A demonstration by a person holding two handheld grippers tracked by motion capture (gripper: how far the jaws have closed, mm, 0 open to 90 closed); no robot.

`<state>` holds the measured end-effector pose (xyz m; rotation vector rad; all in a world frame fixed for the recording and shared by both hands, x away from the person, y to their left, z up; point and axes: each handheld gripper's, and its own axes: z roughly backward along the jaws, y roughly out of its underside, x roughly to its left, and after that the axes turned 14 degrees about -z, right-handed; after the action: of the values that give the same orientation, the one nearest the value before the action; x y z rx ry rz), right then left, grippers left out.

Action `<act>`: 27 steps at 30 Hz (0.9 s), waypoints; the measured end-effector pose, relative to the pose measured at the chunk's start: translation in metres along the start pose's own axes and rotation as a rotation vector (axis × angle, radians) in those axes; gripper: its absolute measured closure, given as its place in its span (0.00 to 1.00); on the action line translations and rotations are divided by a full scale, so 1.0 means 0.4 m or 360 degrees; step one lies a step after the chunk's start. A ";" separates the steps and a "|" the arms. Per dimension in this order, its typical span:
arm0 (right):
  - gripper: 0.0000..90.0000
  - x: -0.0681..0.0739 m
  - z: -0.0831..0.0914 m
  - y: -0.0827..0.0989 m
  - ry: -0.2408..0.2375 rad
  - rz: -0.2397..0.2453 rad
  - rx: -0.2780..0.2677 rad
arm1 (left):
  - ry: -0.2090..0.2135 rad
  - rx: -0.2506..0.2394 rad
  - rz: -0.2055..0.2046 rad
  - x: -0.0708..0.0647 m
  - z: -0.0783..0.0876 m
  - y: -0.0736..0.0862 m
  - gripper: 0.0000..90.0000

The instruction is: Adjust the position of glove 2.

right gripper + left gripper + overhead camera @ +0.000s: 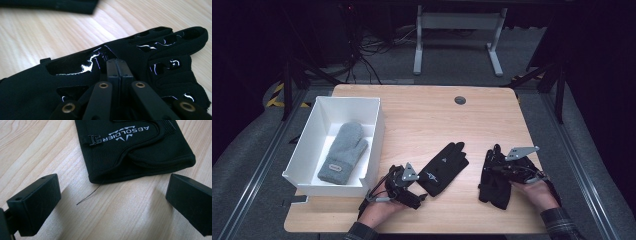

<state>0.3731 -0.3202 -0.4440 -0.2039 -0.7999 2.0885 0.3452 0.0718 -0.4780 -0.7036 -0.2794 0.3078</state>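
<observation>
- The right gripper [117,62] has its jaws pinched together on the black glove [494,177] lying on the table [412,107], near the right edge.
- The left gripper [112,195] stands wide apart with nothing between its jaws, just short of the cuff of a second black glove [135,147] mid-table.
- A grey mitten [343,152] lies in the white box [307,127] at left.

Light falls from above onto the pale wooden counter [422,120], leaving the room around it nearly black. The high view is soft and grainy. In the right gripper view, white glare streaks the glossy patches of a black glove [155,62], and the far edge blurs.
</observation>
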 end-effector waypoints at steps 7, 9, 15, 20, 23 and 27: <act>1.00 0.080 -0.035 -0.024 -0.0104 0.0097 0.0030 | 0.0002 -0.0003 0.0007 -0.001 0.000 0.000 0.00; 1.00 0.097 -0.042 -0.028 -0.0124 0.0110 0.0041 | 0.0003 -0.0002 0.0007 -0.001 0.000 0.000 0.00; 1.00 0.133 -0.056 -0.038 -0.0161 0.0157 0.0056 | 0.0005 -0.0001 0.0000 0.000 0.000 0.000 0.00; 1.00 0.152 -0.066 -0.047 -0.0197 0.0177 0.0062 | 0.0003 -0.0003 0.0000 0.000 0.000 0.000 0.00; 1.00 0.166 -0.076 -0.054 -0.0215 0.0196 0.0065 | 0.0003 -0.0002 0.0001 0.000 0.000 0.000 0.00; 1.00 0.184 -0.089 -0.065 -0.0236 0.0227 0.0068 | -0.0002 -0.0003 -0.0001 0.000 0.000 0.000 0.00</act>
<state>0.3604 -0.2353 -0.4454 -0.0854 -0.8489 2.2739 0.3453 0.0718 -0.4781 -0.7053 -0.2812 0.3074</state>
